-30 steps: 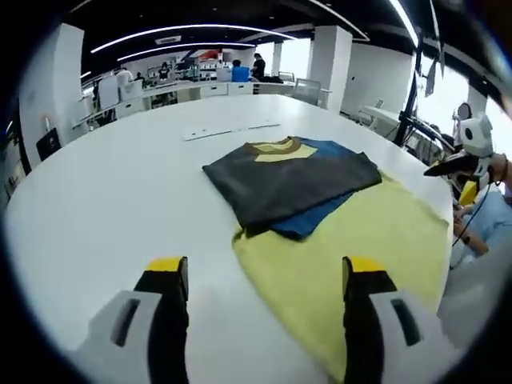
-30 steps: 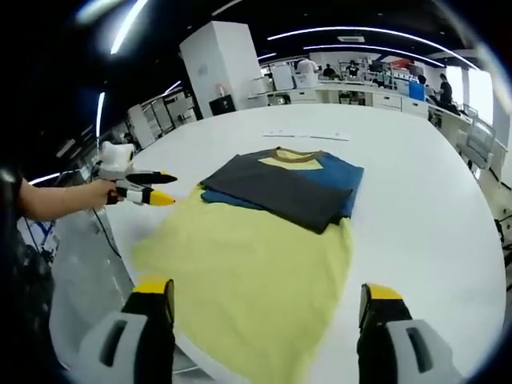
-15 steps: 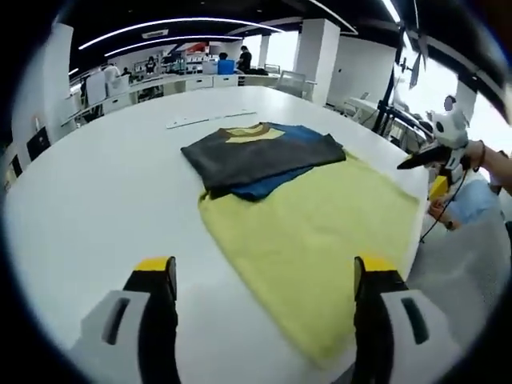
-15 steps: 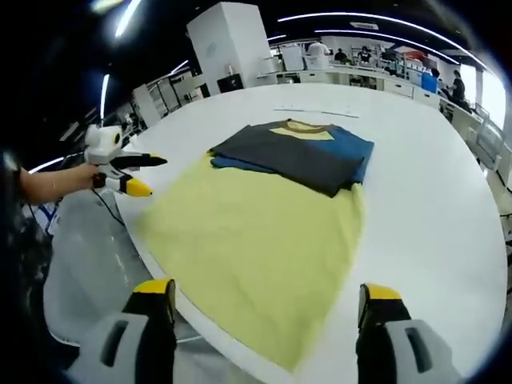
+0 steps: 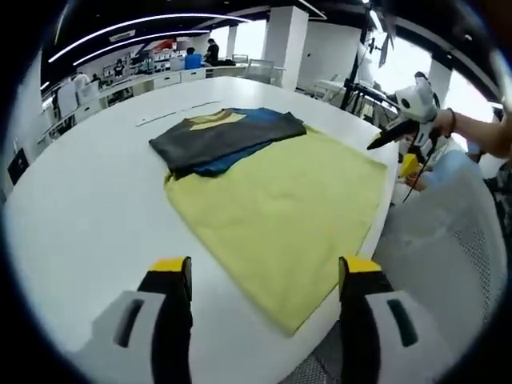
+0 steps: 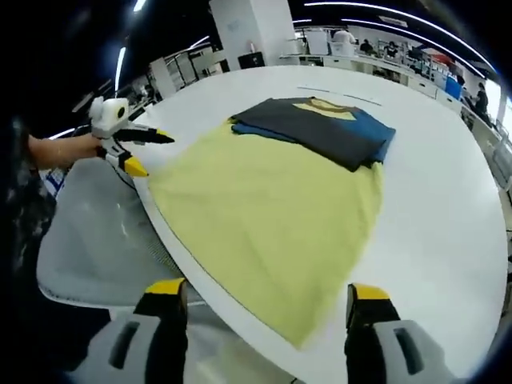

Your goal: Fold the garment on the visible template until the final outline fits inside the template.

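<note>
On the white bench point(image 5: 80, 208) a folded dark shirt point(image 5: 220, 136) lies at the far end of a yellow cloth point(image 5: 280, 212), overlapping its edge. Left tool point(image 5: 260, 276) and right tool point(image 6: 260, 300) both hover spread apart, holding nothing, near the cloth's near edge.

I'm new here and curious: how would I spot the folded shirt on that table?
Find the big white table; a large yellow cloth lies flat near its edge. The folded shirt rests at the cloth's far end, dark grey over blue, with a yellow patch at the collar.
</note>
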`<move>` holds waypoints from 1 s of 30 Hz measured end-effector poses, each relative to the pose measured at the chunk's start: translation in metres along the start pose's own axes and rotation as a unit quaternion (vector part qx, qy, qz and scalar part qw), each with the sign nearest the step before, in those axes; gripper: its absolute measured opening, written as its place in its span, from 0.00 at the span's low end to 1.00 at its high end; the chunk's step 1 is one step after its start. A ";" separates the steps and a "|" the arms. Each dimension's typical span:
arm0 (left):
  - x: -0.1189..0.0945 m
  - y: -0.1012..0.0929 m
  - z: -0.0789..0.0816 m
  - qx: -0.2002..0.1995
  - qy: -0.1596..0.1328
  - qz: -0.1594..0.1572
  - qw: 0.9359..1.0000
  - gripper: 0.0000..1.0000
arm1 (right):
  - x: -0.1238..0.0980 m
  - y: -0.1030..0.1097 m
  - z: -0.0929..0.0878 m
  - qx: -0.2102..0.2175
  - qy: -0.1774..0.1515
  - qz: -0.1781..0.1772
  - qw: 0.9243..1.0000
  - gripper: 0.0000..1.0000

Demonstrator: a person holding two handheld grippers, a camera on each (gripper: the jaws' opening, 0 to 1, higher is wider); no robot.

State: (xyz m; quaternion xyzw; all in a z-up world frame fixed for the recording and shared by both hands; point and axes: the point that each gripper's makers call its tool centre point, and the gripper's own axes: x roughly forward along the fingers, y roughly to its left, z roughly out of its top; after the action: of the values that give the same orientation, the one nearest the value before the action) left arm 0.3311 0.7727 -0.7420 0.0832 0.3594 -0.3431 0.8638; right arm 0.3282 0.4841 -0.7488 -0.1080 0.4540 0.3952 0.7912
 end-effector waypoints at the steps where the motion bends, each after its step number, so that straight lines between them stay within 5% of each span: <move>1: 0.000 -0.002 -0.001 0.006 0.002 0.001 1.000 0.66 | 0.000 -0.001 0.000 -0.002 0.000 -0.003 1.000 0.79; 21: 0.004 -0.026 -0.035 0.110 0.064 -0.044 0.991 0.34 | 0.003 -0.007 -0.020 -0.098 0.041 -0.004 0.994 0.58; 30: 0.006 -0.022 -0.038 0.103 0.066 -0.037 0.992 0.30 | 0.004 -0.017 -0.034 -0.110 0.062 -0.008 0.992 0.46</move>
State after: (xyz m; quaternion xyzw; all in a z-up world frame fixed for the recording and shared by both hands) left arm 0.2986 0.7674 -0.7716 0.1807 0.3817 -0.4039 0.8115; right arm 0.3198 0.4571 -0.7743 -0.2222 0.4555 0.4292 0.7476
